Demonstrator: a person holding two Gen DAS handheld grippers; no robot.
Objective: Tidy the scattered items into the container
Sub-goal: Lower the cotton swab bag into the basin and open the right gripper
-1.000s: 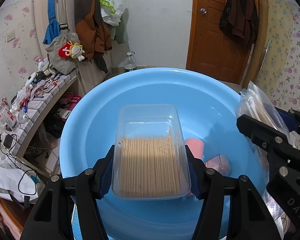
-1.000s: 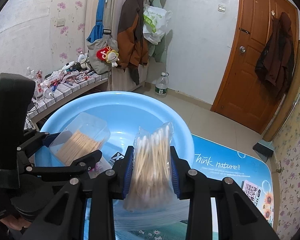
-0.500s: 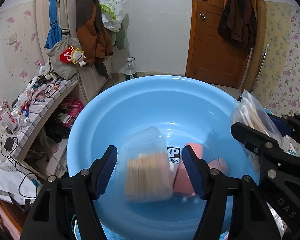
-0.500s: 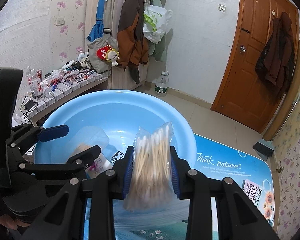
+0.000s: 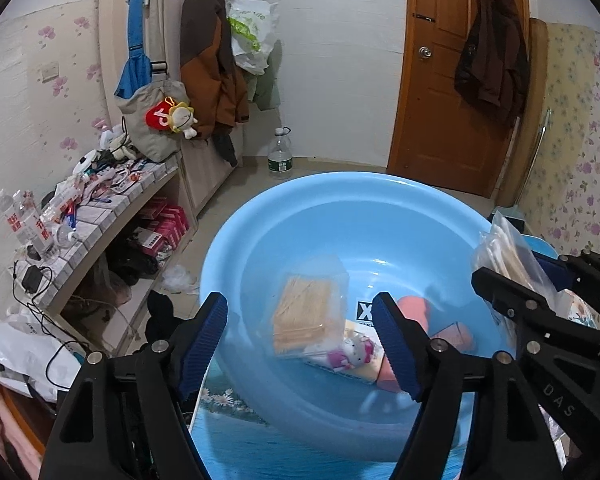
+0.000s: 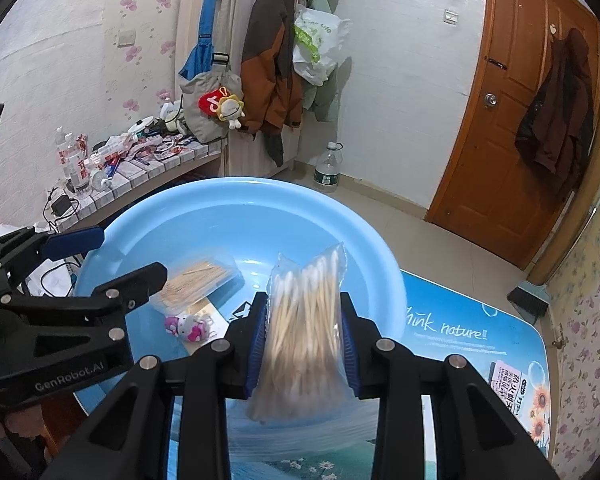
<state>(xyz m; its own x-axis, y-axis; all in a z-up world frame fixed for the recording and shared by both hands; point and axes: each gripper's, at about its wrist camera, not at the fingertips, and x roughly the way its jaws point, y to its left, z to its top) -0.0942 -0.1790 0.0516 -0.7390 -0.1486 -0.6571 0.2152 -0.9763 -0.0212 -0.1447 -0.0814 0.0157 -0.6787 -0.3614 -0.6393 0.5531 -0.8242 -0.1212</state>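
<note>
From the left wrist view, the left claw (image 5: pixel 300 344) is hanging released above the blue basin (image 5: pixel 260 216), its blue pads spread wide with nothing between them. Below it, the clear box of toothpicks (image 5: pixel 306 314) is lying inside the basin, blurred, so it may not be settled; if it is sliding, it could be nudging the small Hello Kitty figure (image 5: pixel 350 354) and the pink cups (image 5: pixel 414 312) beside it. The basin is sitting near the edge of the surface (image 5: pixel 236 440), so a downward bump from the open claw could be tipping it toward the floor.

From the right wrist view, the right claw (image 6: pixel 304 340) is clenching a clear bag of cotton swabs (image 6: pixel 306 320), holding it upright over the basin's near rim (image 6: pixel 384 264). The bag is slack and is sagging below the pads, and the grip is catching only its middle. The judgement is that releasing here risks the bag draping across the rim and slipping outside onto the surface rather than dropping in. The left claw's finger (image 6: pixel 132 284) is also reaching over the basin close by, so a forward move could be making the two claws collide.
</note>
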